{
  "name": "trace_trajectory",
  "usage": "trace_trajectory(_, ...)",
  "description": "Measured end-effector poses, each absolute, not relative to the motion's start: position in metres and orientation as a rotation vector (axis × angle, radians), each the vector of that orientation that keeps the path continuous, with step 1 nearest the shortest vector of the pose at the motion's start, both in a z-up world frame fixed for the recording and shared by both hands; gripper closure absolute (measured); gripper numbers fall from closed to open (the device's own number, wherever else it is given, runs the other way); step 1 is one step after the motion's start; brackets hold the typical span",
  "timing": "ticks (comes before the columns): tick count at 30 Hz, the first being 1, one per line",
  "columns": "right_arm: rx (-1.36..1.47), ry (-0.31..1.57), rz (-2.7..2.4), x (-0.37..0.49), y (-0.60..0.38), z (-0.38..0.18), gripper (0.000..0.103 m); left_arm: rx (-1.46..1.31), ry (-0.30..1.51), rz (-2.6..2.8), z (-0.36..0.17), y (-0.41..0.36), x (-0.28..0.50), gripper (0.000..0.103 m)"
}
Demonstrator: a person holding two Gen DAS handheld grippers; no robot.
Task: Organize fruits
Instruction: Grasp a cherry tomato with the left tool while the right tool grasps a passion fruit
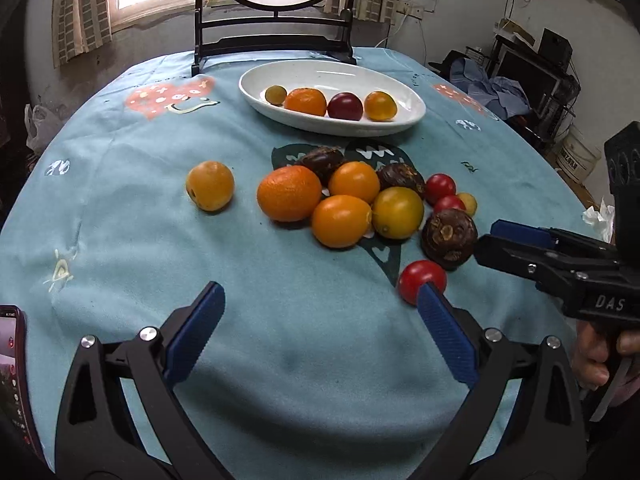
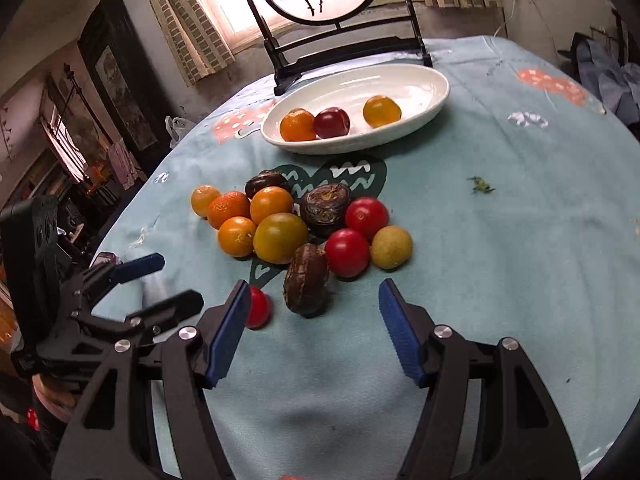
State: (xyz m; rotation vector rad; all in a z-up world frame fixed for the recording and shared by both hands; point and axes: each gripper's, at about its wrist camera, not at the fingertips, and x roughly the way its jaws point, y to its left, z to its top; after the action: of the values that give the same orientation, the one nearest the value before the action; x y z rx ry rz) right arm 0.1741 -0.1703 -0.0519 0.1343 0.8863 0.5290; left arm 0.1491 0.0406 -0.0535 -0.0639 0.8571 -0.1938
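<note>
In the left wrist view, the left tool sits at the bottom of the frame with its blue pads spread wide over bare blue cloth, pinching nothing. Its right pad overlaps a red tomato lying alone in the lower right. The right tool reaches in from the right edge, its tip just beside a dark brown fruit; from this side I cannot tell how far it is parted. In the right wrist view, the right tool is spread wide and holds nothing, with the same dark brown fruit lying between and just beyond its pads.

The loose fruit pile fills the middle of the worktop, made of oranges, yellow fruits, red tomatoes and dark brown fruits touching one another. One orange fruit lies apart at centre left. The white oval dish stands in the upper centre and holds four fruits in a row. Behind it stands a dark framed round screen painted with red fruit.
</note>
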Motion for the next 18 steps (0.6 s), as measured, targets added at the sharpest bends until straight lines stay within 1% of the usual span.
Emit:
trace_trajectory(9, 0.154, 0.928, 0.544, 0.182, -0.159, -0.058, 0.045, -0.081, 0.891, -0.19, -0.059, 0.041, 0.152, 0.004)
trace_trajectory(18, 0.161, 0.953, 0.537, 0.191, -0.154, -0.062, 0.049, -0.089, 0.906, -0.188, -0.061, 0.043, 0.154, 0.004)
